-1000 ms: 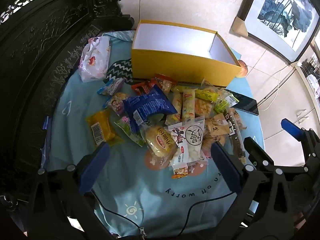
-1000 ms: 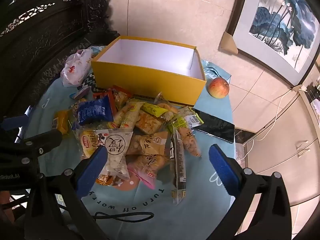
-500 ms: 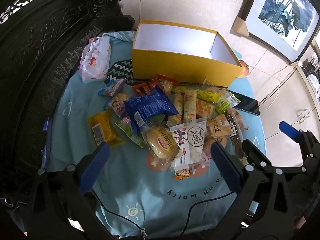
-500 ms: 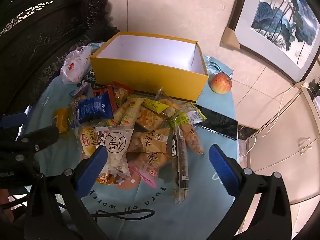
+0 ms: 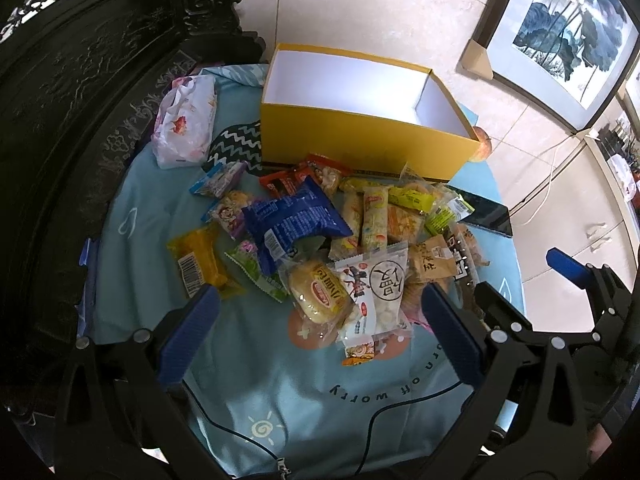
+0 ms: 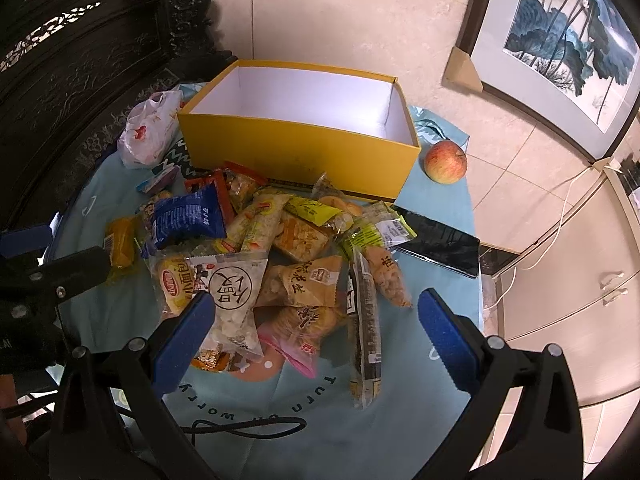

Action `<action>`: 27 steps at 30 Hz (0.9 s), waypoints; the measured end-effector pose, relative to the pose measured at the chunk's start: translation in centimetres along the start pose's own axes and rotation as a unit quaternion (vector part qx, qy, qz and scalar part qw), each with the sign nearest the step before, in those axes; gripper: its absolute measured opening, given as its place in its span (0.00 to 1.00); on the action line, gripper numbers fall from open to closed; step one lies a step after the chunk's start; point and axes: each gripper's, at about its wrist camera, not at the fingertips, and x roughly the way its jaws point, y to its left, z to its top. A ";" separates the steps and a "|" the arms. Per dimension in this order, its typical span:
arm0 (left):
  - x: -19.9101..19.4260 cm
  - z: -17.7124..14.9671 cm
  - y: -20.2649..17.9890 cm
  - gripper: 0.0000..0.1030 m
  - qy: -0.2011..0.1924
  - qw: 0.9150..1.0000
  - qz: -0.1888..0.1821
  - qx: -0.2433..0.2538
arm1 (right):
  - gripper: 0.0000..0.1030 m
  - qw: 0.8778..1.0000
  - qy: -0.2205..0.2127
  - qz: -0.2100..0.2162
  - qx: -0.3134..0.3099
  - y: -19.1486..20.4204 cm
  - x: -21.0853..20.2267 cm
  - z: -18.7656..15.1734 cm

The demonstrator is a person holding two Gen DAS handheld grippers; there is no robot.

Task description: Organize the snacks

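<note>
Hovering wide open and empty above the near edge of the heap: left gripper (image 5: 320, 332) and right gripper (image 6: 310, 334), blue pads well apart, nothing between them. Just beyond, a loose pile of snacks (image 5: 344, 240) on the blue tablecloth (image 5: 280, 392), packets overlapping every way, a blue bag (image 5: 292, 220) on top, a white pouch (image 6: 236, 292) and a bun (image 5: 318, 294) nearest. Behind the pile and touching its far edge, a yellow box (image 6: 296, 148), apparently empty. Likely trouble: slick wrappers sliding from a pinch, or two stacked packets lifting together and one dropping; crushing the soft bun by squeezing hard; knocking the phone (image 6: 440, 246) or apple (image 6: 445, 161) on the right.
</note>
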 end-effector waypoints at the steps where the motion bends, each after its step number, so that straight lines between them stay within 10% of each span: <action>1: 0.1 0.0 0.0 0.98 0.001 1.000 0.000 0.000 | 0.99 1.000 0.000 0.000 0.000 0.0 0.0 0.0; 27: 0.3 0.1 0.3 0.98 0.008 1.000 0.001 -0.002 | 0.99 1.000 0.003 0.001 0.001 0.2 0.2 0.1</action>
